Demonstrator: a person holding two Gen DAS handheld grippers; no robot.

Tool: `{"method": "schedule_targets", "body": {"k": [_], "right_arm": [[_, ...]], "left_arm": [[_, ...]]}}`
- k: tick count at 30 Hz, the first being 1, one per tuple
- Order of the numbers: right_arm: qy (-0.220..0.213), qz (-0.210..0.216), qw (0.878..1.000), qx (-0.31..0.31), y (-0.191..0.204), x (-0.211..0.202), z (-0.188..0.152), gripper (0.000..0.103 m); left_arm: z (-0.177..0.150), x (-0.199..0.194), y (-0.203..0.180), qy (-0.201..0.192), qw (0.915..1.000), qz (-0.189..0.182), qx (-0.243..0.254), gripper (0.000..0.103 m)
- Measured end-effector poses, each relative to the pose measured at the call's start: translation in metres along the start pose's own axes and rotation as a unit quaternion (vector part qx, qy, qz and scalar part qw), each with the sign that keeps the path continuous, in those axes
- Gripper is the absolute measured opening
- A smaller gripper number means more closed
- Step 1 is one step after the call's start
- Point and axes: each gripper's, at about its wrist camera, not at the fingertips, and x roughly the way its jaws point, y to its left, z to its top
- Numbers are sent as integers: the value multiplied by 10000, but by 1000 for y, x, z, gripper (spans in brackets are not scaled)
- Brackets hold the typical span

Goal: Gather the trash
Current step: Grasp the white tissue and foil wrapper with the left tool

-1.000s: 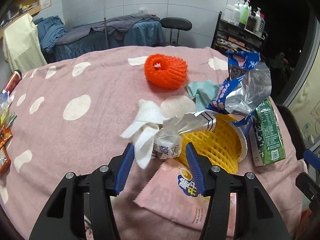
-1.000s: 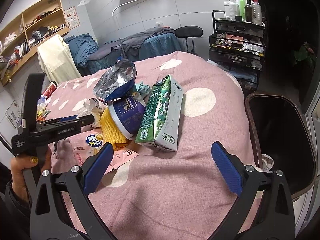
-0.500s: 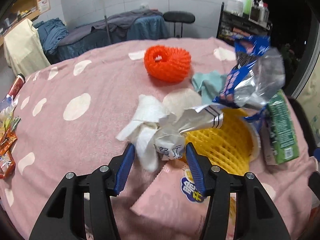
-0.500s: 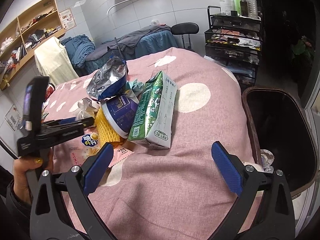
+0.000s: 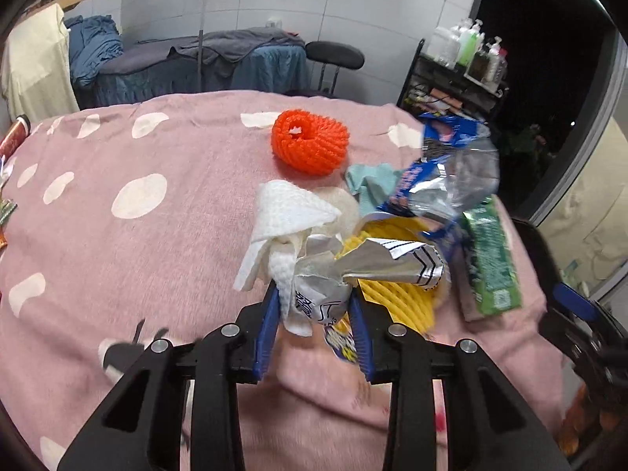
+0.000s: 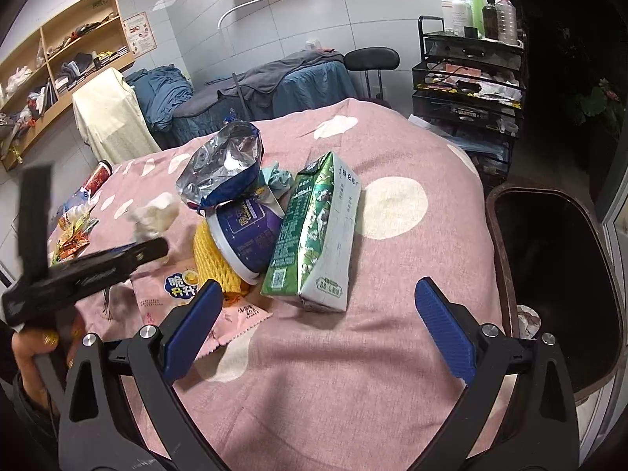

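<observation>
My left gripper (image 5: 314, 302) is shut on a bundle of white tissue and a crumpled silver wrapper (image 5: 314, 274), lifted above the pink spotted cloth (image 5: 117, 255). In the right wrist view the left gripper (image 6: 157, 253) holds the tissue (image 6: 153, 216) at the left. My right gripper (image 6: 314, 325) is open and empty above the cloth, in front of a green milk carton (image 6: 314, 235). Beside the carton lie a purple tub (image 6: 247, 235), yellow foam net (image 6: 212, 259), foil bag (image 6: 223, 165) and pink packet (image 6: 184, 290).
An orange foam net (image 5: 310, 143) and a teal cloth (image 5: 373, 184) lie farther back. A dark trash bin (image 6: 549, 274) stands at the table's right edge. Snack wrappers (image 6: 74, 231) lie at the far left. A black trolley (image 6: 467, 82) stands behind.
My left gripper has closed tighter on the tissue and wrapper and lifted them up off the cloth. The right gripper has stayed open, drifting slightly closer to the carton.
</observation>
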Motion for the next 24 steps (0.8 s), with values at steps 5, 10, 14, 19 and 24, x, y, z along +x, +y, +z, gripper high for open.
{"method": "schedule_targets", "body": {"k": [5, 10, 14, 19, 24], "right_arm": [[282, -21, 9995, 110, -3, 20, 15, 97], [399, 4, 9989, 244, -4, 27, 18, 97], [384, 51, 9992, 115, 4, 24, 13, 97], [385, 109, 9990, 178, 4, 21, 9, 97], [255, 120, 9994, 213, 4, 12, 11, 97]], "left_arm": [[-19, -25, -3, -226, 9992, -316, 106, 34], [-30, -26, -2, -106, 9994, -265, 204, 35], [-37, -23, -2, 76, 9991, -263, 330, 37], [-44, -28, 3, 62, 9993, -207, 289, 63], [-43, -46, 14, -237, 9994, -201, 140, 70]]}}
